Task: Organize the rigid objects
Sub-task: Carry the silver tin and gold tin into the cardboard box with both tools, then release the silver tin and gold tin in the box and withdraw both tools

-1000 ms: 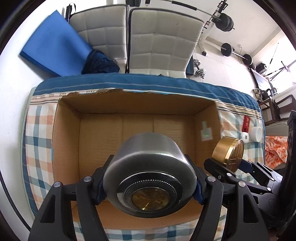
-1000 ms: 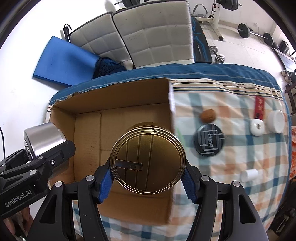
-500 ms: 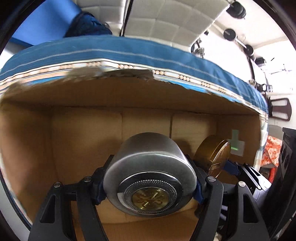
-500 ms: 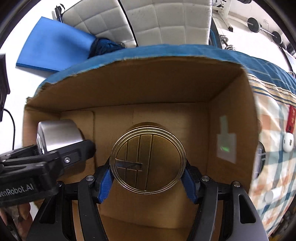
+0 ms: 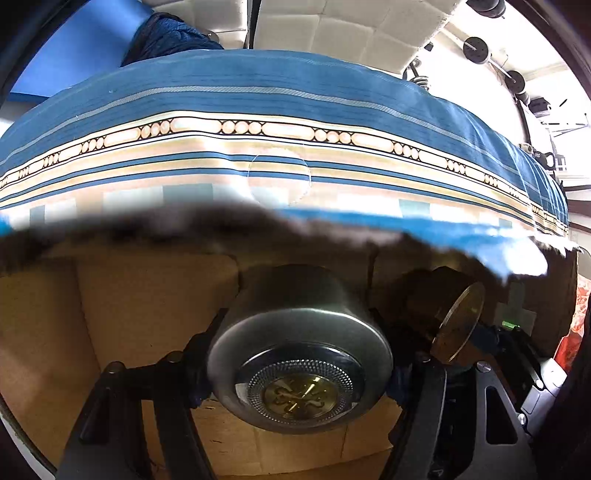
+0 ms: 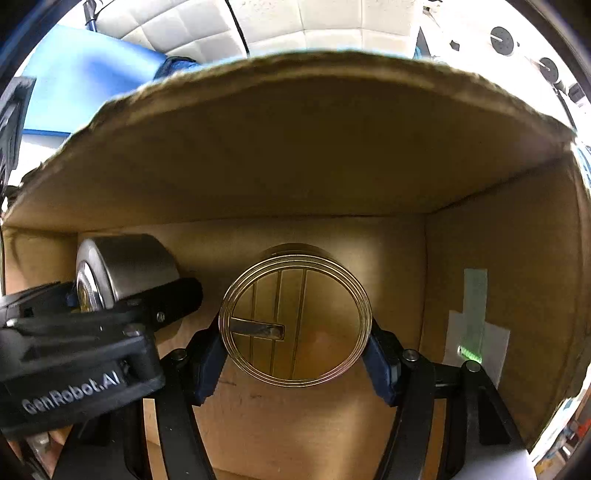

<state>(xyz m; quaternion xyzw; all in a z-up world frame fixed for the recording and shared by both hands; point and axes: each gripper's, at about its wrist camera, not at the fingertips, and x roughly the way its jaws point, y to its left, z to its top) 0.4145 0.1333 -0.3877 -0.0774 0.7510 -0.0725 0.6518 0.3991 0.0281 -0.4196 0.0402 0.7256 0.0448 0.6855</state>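
My left gripper (image 5: 299,373) is shut on a silver round tin (image 5: 295,354) with a gold centre, held low inside the cardboard box (image 5: 147,302). My right gripper (image 6: 295,350) is shut on a gold round tin (image 6: 295,325) with a ridged lid, also deep inside the box (image 6: 295,155). The two tins sit side by side, silver on the left. In the right wrist view the silver tin (image 6: 125,269) and the left gripper's fingers (image 6: 110,325) show at the left. In the left wrist view the gold tin (image 5: 454,317) shows at the right.
The box's far wall has a torn top edge (image 5: 332,229). Beyond it lies the blue striped tablecloth (image 5: 295,110). A pale label with a green mark (image 6: 472,332) sticks on the box's right wall. White padded chairs (image 6: 295,22) and a blue mat (image 6: 81,81) stand behind.
Both grippers have moved forward and down, deeper into the box, each still holding its tin. The far wall now looms much closer in both views.
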